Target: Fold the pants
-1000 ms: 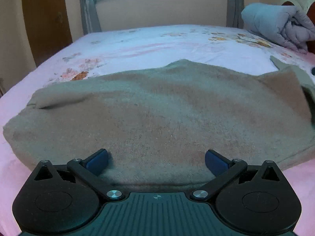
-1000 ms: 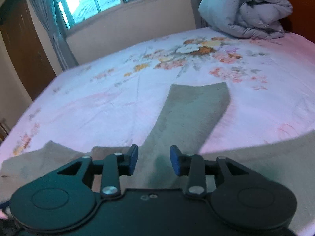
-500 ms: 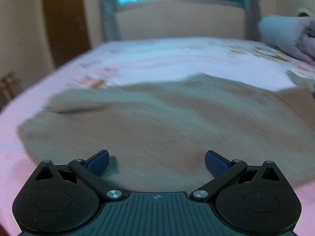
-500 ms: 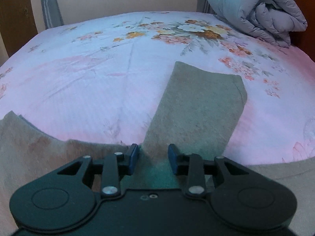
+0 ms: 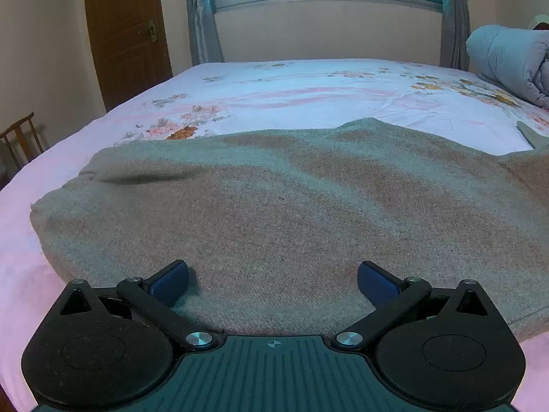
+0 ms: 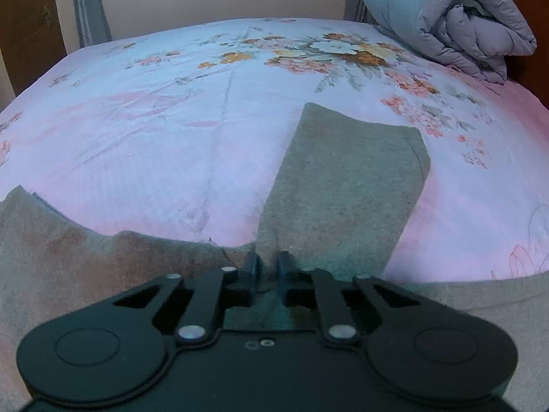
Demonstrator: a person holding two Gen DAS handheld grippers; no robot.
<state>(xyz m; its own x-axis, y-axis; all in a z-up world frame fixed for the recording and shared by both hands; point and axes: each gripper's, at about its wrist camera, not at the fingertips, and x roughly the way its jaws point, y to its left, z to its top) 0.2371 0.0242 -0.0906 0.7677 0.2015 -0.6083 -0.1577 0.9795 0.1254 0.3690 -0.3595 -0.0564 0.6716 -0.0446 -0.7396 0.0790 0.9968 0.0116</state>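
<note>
Right gripper (image 6: 267,266): jaws just closed, pinching pants (image 6: 343,192) fabric where leg joins body; leg runs toward 12 o'clock. Left gripper (image 5: 272,279): jaws wide apart, over pants (image 5: 274,206), pads not pressing. Pants spread flat on floral bed sheet (image 6: 206,103). Rolled grey duvet (image 6: 453,17) at 2 o'clock.

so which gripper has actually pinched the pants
The right gripper: its jaws have just closed on the pants. The left gripper stands open above them.
</note>
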